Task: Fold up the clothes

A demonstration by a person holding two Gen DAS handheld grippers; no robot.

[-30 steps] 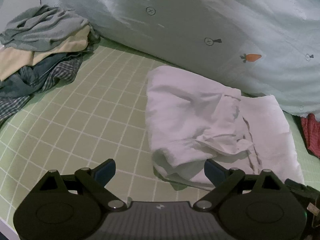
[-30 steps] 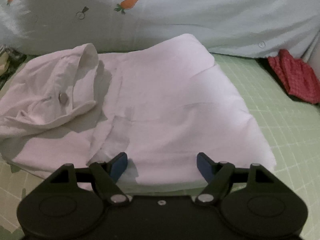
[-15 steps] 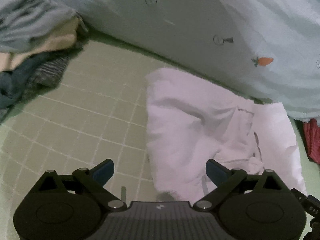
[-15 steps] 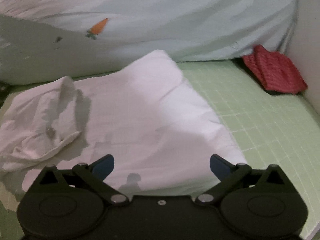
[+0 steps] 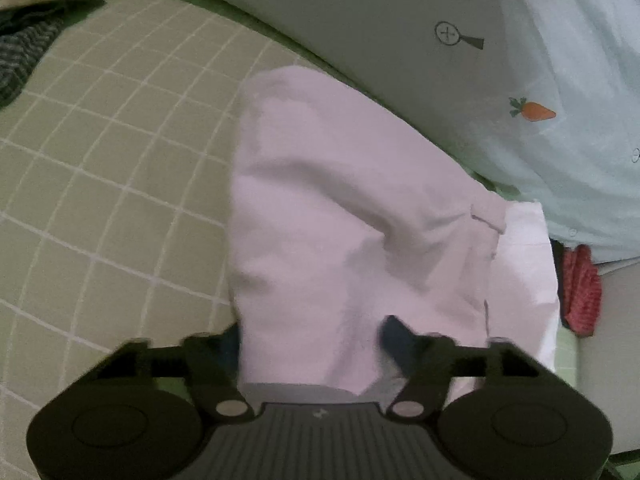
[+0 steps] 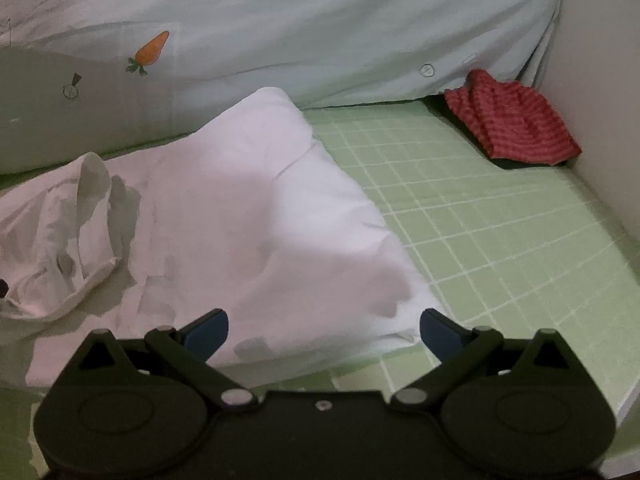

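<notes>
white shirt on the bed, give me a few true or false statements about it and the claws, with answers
1. The white shirt lies on a green checked sheet. True.
2. The left claw is far from any cloth. False: its jaws are closing with shirt fabric between them.
3. The right claw grips the shirt. False: it is open above the shirt's near edge.
4. A red striped garment lies by the wall. True.
5. The bedding behind the shirt is plain black. False: pale blue with carrot prints.
</notes>
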